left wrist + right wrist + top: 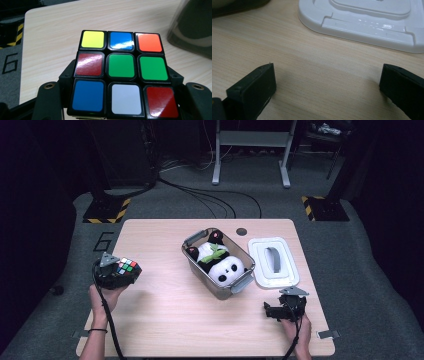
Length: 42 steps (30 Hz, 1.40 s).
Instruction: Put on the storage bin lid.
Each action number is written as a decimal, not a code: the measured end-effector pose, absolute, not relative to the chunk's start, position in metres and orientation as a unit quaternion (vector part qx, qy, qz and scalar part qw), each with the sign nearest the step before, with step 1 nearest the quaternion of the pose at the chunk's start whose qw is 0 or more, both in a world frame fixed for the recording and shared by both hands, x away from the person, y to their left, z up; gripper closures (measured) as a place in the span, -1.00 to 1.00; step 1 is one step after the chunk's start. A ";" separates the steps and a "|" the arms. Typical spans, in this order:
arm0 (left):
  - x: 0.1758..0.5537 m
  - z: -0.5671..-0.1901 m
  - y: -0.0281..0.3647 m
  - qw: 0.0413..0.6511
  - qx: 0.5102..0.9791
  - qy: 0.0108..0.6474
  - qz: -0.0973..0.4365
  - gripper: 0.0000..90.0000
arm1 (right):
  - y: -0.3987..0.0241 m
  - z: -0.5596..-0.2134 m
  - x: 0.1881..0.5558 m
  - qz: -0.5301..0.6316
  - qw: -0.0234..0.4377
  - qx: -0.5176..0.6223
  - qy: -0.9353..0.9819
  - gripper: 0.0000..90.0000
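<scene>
A scrambled colour cube (127, 266) sits between the jaws of my left gripper (120, 272), held above the table's left edge. In the left gripper view the cube (121, 72) shows its top face with a green centre square, and my left gripper (122, 102) is shut on its two sides. My right gripper (270, 311) rests low over the front right of the table, jaws pointing left. In the right gripper view my right gripper (329, 80) stands open with only bare wood between its jaws.
A clear plastic box (192, 242) stands mid-table with a panda plush (223, 265) inside. Its white lid (273, 261) lies flat to the right, just beyond the right gripper; the lid (367, 22) is close ahead in the right gripper view. The wooden table (170, 315) ends near both hands.
</scene>
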<state>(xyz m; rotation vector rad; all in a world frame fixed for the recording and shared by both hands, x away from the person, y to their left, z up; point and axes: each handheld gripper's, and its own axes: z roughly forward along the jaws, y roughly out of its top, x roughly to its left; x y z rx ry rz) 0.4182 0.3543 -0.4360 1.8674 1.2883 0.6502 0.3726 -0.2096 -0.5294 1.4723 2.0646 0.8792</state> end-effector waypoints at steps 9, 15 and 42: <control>0.427 -0.418 0.333 0.383 0.749 0.481 0.247 -0.24 | -0.210 -0.529 0.373 0.319 0.227 0.534 0.749 -1.00; 0.435 -0.409 0.318 0.386 0.758 0.465 0.245 -0.24 | -0.210 -0.529 0.373 0.319 0.227 0.534 0.749 -1.00; 0.468 -0.375 0.264 0.402 0.781 0.411 0.245 -0.24 | -0.210 -0.529 0.373 0.319 0.227 0.534 0.749 -1.00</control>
